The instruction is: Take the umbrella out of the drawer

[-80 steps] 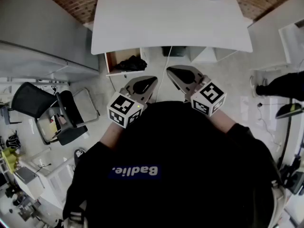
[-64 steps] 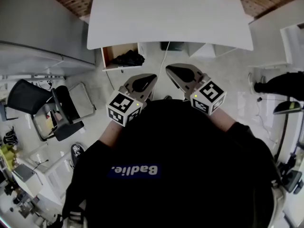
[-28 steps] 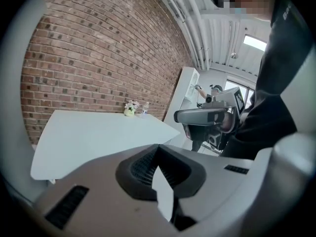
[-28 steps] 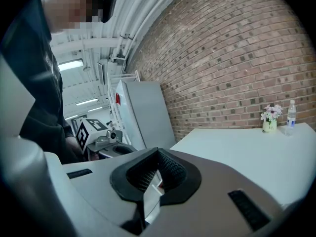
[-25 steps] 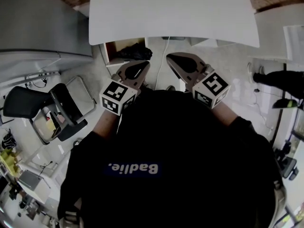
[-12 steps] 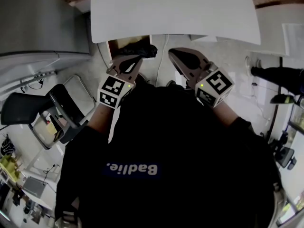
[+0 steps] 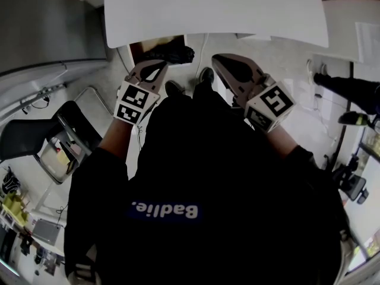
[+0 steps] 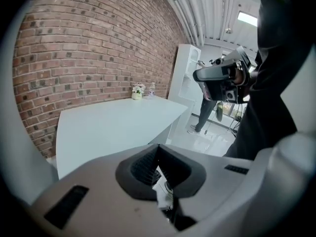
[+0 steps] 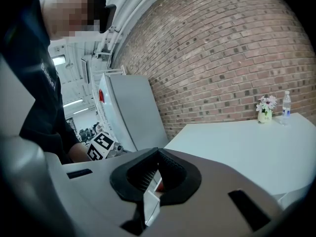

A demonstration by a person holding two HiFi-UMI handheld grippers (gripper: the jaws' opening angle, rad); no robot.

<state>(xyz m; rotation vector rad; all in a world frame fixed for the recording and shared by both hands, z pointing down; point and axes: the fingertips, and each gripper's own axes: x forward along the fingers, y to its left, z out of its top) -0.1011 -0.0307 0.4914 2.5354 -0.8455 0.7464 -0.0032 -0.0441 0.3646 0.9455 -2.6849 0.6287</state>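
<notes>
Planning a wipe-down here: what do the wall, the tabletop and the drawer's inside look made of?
The wall is bare red-brown brick with pale mortar lines. The tabletop looks like smooth matt white laminate or painted board, with no grain showing. The drawer is brown inside, likely wood or wood-look board, but it is too small to be sure.

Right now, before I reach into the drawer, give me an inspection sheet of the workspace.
Surface: white table, seen from above.
Job's things: drawer open under the table's left end; dark umbrella lying inside.
Clutter: small flower pot and water bottle at the table's far edge.
Grippers: left gripper shut, empty, close to the drawer's front; right gripper shut, empty, to the right of the drawer.
Cables: white cable hanging below the table, right of the drawer.
Surroundings: brick wall; black chair at left; a second person standing at right.
</notes>
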